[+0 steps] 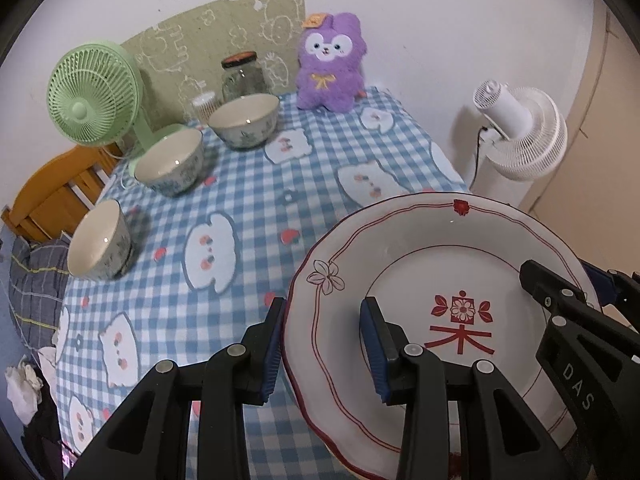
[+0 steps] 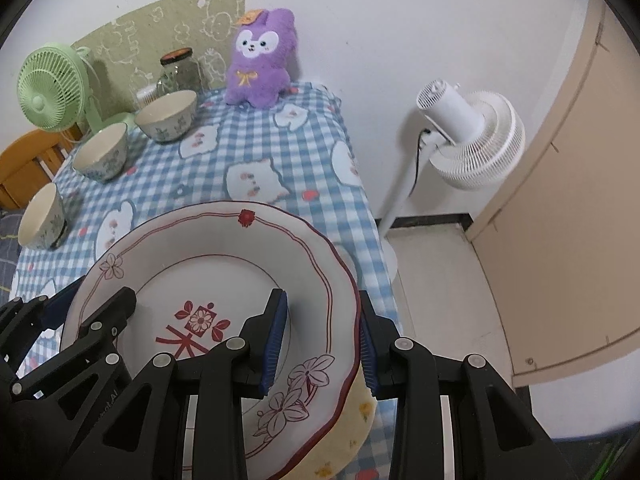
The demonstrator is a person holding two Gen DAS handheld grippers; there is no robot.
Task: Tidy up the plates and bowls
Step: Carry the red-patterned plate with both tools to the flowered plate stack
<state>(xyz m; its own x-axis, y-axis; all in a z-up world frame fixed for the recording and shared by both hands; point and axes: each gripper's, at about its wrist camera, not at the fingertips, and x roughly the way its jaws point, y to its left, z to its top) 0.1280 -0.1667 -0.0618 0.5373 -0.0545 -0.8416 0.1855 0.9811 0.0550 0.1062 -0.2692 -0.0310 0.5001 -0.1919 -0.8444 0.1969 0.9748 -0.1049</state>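
The round white ceramic plate with a scalloped red rim (image 1: 440, 264), carried above the near edge of the blue-checked tablecloth (image 1: 248, 184), is pinched at opposite rims by the left gripper (image 1: 322, 344) and right gripper (image 2: 324, 344). Uneven hands (glazed rims slip) could drop it off that edge.

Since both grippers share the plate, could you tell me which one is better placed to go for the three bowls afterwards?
Probably the left. The left gripper clamps the plate on the rim facing the bowls, which line the table's left side. The right gripper holds the rim toward the table's right edge, farther away.
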